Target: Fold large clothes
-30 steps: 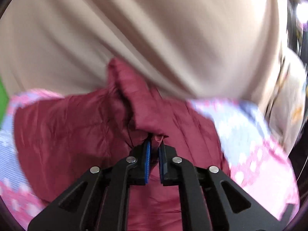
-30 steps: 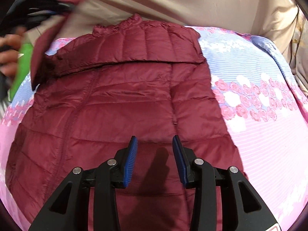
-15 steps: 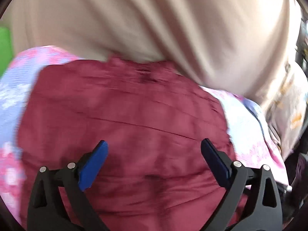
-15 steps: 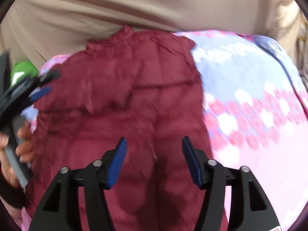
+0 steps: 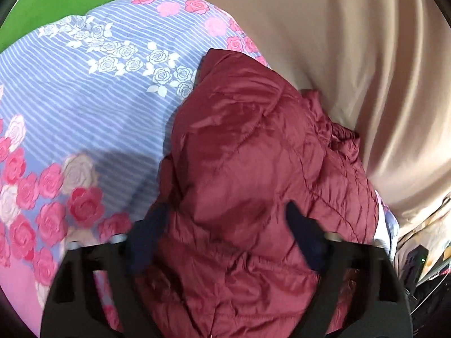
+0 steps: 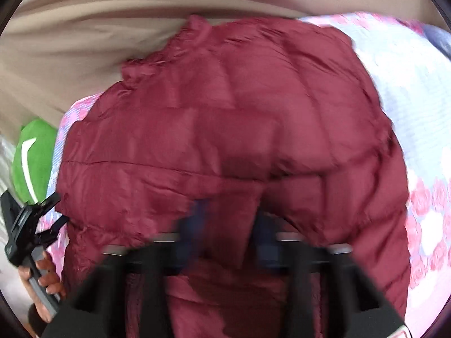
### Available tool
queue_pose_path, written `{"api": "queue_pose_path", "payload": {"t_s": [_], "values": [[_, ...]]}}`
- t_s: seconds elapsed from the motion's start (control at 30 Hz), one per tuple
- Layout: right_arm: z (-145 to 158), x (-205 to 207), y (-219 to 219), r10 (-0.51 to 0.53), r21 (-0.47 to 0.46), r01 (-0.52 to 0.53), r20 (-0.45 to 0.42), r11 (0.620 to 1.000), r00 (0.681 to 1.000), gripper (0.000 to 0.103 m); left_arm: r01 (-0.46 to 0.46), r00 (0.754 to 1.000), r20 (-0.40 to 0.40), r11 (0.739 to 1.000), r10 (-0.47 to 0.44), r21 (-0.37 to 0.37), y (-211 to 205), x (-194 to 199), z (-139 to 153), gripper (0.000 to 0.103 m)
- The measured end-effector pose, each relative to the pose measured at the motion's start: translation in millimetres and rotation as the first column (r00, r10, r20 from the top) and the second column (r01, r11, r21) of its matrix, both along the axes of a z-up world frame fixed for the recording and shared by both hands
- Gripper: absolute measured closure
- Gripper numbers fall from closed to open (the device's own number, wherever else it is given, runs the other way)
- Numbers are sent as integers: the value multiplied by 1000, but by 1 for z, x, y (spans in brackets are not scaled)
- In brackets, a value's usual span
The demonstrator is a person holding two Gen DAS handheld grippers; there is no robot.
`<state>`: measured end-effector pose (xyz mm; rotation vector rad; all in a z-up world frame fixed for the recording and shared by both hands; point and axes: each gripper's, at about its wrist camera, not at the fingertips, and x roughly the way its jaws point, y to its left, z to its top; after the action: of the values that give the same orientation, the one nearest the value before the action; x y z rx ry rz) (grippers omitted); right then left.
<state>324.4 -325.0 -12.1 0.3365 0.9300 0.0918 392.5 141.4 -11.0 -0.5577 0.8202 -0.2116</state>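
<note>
Left wrist view: the left gripper (image 5: 222, 239) has its jaws apart, just narrowing, straddling the near edge of the maroon puffer jacket (image 5: 253, 169) without pinching it; the jacket runs from 6 toward 1 o'clock over the floral bedspread (image 5: 84, 112); closing on slippery padding risks a shallow bite that slips out; right wrist view: the right gripper (image 6: 225, 231), blurred, has just closed on a jacket fold at 6 o'clock; lifting unevenly could skew the fold
</note>
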Motion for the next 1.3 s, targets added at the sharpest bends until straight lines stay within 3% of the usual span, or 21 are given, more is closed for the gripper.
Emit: {"api": "queue_pose_path", "payload": {"t_s": [0.07, 0.13, 0.17, 0.27, 0.37, 0.43, 0.5, 0.63, 0.67, 0.7, 0.8, 0.9, 1.13, 1.17, 1.23, 1.3], "values": [[28, -2, 11, 12, -80, -4, 91, 997, 996, 100, 6, 1000, 5, 1000, -6, 5, -2, 9, 3, 87], [70, -14, 25, 52, -165, -11, 248, 986, 967, 101, -16, 999, 36, 1000, 15, 25, -5, 11, 12, 93], [98, -26, 31, 80, -179, -17, 355, 984, 931, 101, -23, 998, 59, 999, 20, 47, -8, 10, 17, 95], [123, -32, 30, 80, -215, 24, 460, 976, 885, 101, -15, 995, 96, 990, 1, 142, -28, 10, 23, 95], [84, 11, 6, -11, -243, 95, 328, 965, 945, 101, 8, 996, 86, 960, -34, 281, -57, 18, 9, 95], [26, 53, -18, -83, -236, 110, 120, 966, 989, 102, 22, 996, 71, 949, -47, 314, -64, 22, -4, 95], [13, 57, -26, -100, -196, 122, 116, 973, 988, 101, 12, 996, 79, 943, -40, 333, -66, 22, -10, 95], [28, 41, -30, -69, -124, 96, 204, 988, 976, 99, 11, 996, 84, 946, -40, 323, -61, 24, -13, 94], [23, 46, -36, -73, -145, 100, 183, 984, 980, 93, 10, 996, 86, 947, -40, 321, -63, 26, -13, 93], [15, 50, -42, -75, -148, 97, 145, 984, 987, 92, 10, 995, 88, 947, -41, 320, -59, 22, -13, 93], [15, 23, -68, -107, -42, 114, 152, 993, 983, 85, 7, 994, 101, 954, -39, 298, -49, 14, -12, 93], [23, -23, -81, -123, -55, 135, 192, 989, 974, 73, 23, 994, 99, 963, -51, 267, -39, 0, -10, 90], [-12, -128, -105, -84, -130, 89, 46, 987, 995, 49, 46, 994, 79, 943, -76, 328, -9, -64, 5, 34], [-22, -142, -106, -75, -132, 76, 13, 988, 997, 47, 35, 996, 64, 942, -60, 335, -3, -74, 4, 31], [-31, -149, -103, -68, -129, 65, -18, 989, 998, 47, 37, 998, 27, 940, -49, 340, 4, -88, -1, 32], [-33, -155, -98, -73, -140, 72, -8, 988, 997, 50, 85, 996, -39, 943, -77, 321, 6, -92, -13, 55]]}}
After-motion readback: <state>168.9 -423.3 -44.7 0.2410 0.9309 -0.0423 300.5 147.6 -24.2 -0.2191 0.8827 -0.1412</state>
